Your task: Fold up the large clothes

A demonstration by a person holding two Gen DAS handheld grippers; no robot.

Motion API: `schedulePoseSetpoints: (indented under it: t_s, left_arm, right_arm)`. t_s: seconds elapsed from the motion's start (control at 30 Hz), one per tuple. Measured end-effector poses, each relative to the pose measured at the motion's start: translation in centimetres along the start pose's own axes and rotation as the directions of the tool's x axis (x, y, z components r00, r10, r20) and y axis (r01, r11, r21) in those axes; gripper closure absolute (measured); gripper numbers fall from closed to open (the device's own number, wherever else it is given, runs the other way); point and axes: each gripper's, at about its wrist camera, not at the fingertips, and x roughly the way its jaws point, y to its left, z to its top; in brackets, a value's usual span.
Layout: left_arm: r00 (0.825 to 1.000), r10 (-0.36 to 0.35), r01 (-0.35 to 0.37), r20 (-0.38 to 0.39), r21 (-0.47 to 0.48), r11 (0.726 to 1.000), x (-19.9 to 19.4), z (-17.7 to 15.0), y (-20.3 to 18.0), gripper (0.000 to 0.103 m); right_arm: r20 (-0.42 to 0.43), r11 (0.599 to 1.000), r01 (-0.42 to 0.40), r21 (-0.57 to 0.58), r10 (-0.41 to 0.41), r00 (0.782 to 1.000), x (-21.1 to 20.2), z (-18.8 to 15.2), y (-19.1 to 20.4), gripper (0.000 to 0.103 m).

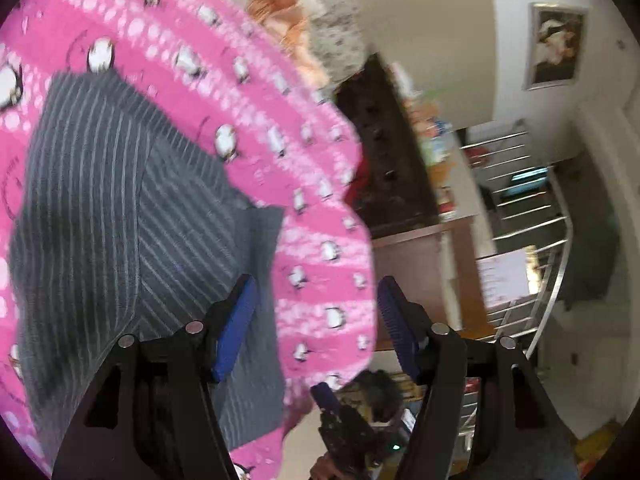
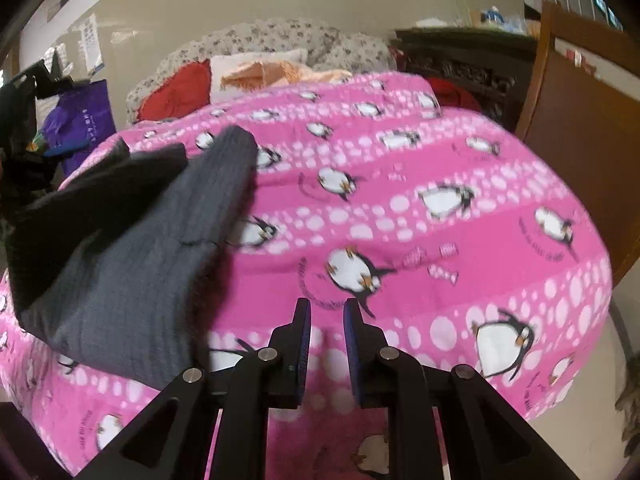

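A grey pinstriped garment (image 1: 104,208) lies on a pink penguin-print blanket (image 1: 248,92). In the left wrist view my left gripper (image 1: 316,284) is open and empty above the garment's right edge, its blue pads wide apart. In the right wrist view the garment (image 2: 132,248) is at the left, partly lifted and folded over. My right gripper (image 2: 327,306) hovers over the blanket (image 2: 420,216) to the right of the garment, its jaws a narrow gap apart with nothing between them. The right gripper also shows low in the left wrist view (image 1: 326,396).
A floral sofa (image 2: 280,36) with red and peach cushions stands behind the blanket. A dark carved cabinet (image 1: 384,144) and a wooden board (image 2: 580,120) are to the right. A stair railing (image 1: 528,216) is farther right. A purple bag (image 2: 80,120) is at the left.
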Motion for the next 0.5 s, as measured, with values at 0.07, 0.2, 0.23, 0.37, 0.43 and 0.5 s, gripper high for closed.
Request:
schedulePoseSetpoints:
  t_s: [0.07, 0.2, 0.23, 0.37, 0.43, 0.5]
  left_arm:
    - [0.998, 0.033, -0.036, 0.057, 0.045, 0.998, -2.8, 0.3, 0.1, 0.036]
    - [0.977, 0.169, -0.184, 0.13, 0.113, 0.977, -6.8, -0.6, 3.0, 0.036]
    - [0.968, 0.209, -0.225, 0.138, 0.113, 0.968, -7.6, -1.2, 4.3, 0.036]
    - [0.965, 0.253, -0.261, 0.075, 0.132, 0.956, -7.6, -5.4, 6.9, 0.036]
    - [0.966, 0.25, -0.257, 0.058, 0.19, 0.948, -6.9, -7.4, 6.5, 0.036]
    - [0.967, 0.251, -0.254, 0.043, 0.265, 0.93, -6.2, -9.4, 5.6, 0.036]
  right_arm:
    - [0.022, 1.0, -0.013, -0.008, 0.014, 1.0, -1.1, 0.7, 0.8, 0.088]
    - [0.07, 0.993, -0.121, 0.001, 0.12, 0.99, -2.8, 2.9, 3.0, 0.088]
    - [0.079, 0.979, -0.201, 0.021, 0.199, 0.977, -3.1, 3.7, 3.9, 0.086]
    - [0.092, 0.908, -0.405, 0.102, 0.397, 0.913, -2.3, 6.1, 7.0, 0.071]
    - [0.065, 0.846, -0.506, 0.166, 0.503, 0.862, -0.1, 7.2, 8.9, 0.056]
    - [0.046, 0.799, -0.556, 0.228, 0.562, 0.826, 2.4, 7.8, 10.5, 0.037]
